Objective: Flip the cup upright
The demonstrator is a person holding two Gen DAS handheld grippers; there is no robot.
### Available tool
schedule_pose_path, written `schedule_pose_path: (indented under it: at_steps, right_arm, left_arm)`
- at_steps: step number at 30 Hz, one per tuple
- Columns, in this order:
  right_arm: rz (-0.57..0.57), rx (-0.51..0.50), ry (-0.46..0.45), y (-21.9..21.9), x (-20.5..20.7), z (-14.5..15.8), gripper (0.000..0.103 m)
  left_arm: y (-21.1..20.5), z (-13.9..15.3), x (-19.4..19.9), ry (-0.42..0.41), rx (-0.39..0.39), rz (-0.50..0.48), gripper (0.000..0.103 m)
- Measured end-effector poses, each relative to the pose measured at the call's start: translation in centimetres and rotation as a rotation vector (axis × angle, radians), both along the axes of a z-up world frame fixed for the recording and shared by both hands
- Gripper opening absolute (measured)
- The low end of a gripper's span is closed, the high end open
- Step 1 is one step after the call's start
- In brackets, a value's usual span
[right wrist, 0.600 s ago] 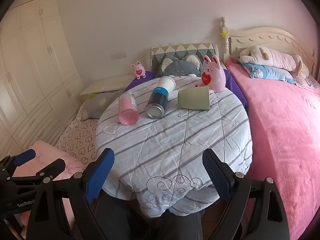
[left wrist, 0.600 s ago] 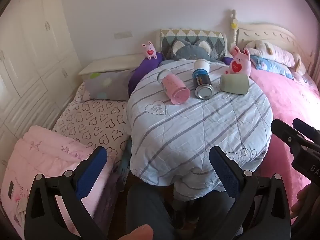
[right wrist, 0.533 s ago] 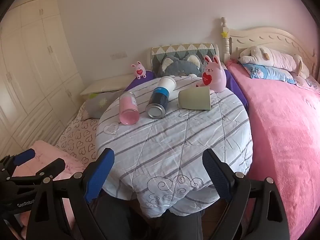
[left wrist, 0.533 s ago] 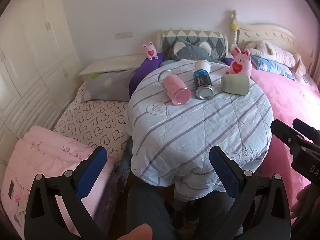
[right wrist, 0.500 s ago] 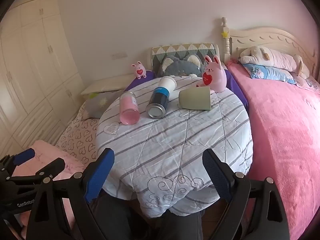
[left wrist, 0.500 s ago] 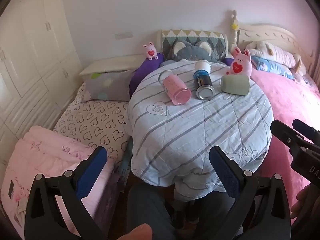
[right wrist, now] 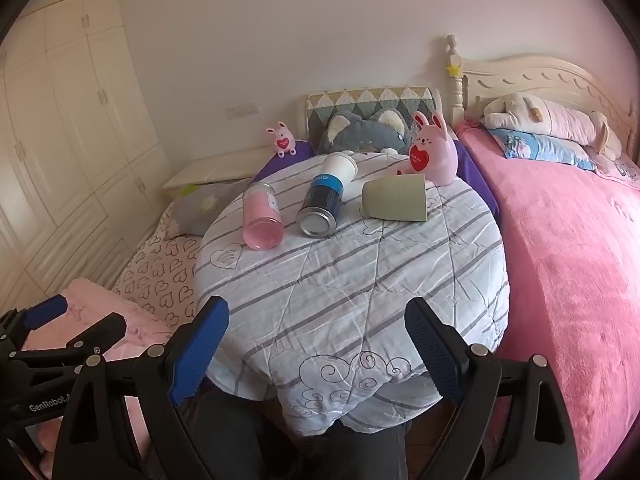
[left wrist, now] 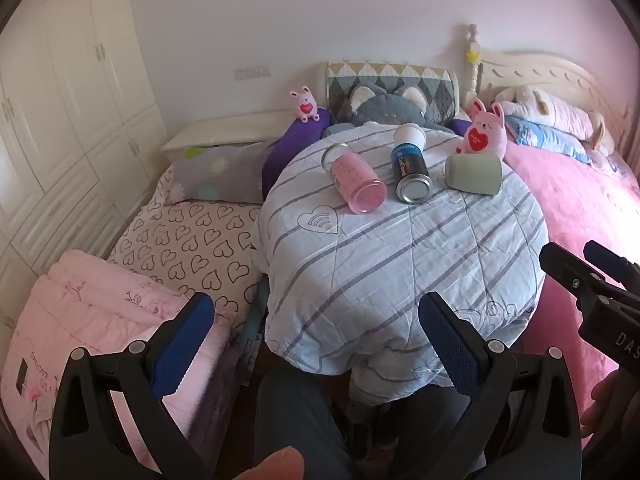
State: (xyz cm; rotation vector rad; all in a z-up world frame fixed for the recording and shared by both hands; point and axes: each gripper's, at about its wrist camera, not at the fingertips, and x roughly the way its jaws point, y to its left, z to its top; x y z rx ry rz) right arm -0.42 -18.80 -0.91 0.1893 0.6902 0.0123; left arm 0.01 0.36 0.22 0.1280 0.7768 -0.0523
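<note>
A green cup (left wrist: 473,174) (right wrist: 395,201) lies on its side at the far right of a round table under a striped cloth (left wrist: 400,248) (right wrist: 352,276). A pink jar (left wrist: 357,183) (right wrist: 262,216) and a blue can with a white cap (left wrist: 411,170) (right wrist: 324,204) also lie on their sides beside it. My left gripper (left wrist: 316,332) is open and empty, near the table's front edge. My right gripper (right wrist: 316,340) is open and empty too, low at the front edge. Both are well short of the cups.
A pink bunny figure (left wrist: 484,134) (right wrist: 434,156) stands behind the green cup. A grey cat cushion (right wrist: 364,132) and small pink toy (right wrist: 283,140) sit behind the table. A pink bed (right wrist: 568,240) is on the right, a heart-print mattress (left wrist: 192,240) on the left.
Both views have shifted only slightly. The cups have not moved and both grippers remain open.
</note>
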Motion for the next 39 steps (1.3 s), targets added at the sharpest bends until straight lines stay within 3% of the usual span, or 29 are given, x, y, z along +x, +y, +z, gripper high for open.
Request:
schedule_pose_path:
  at_steps: [18,24,31,39]
  right_arm:
    - [0.006,-0.006,0.001,0.1,0.3,-0.1,0.091]
    - [0.036,-0.010,0.017,0.6,2.8,0.1,0.091]
    - [0.051,-0.009,0.049,0.6,7.5,-0.7,0.091]
    - [0.050,0.019,0.124,0.1,17.0,-2.8,0.091]
  left_arm:
    - [1.1,0.5,1.3,0.001,-0.001,0.015,0.103]
    - [1.2,0.2,3.1,0.004,0.003,0.027,0.103]
    - [1.6,-1.0,8.4,0.029,0.001,0.057,0.103]
    - [1.7,-3.3,17.4,0.062,0.009,0.085,0.103]
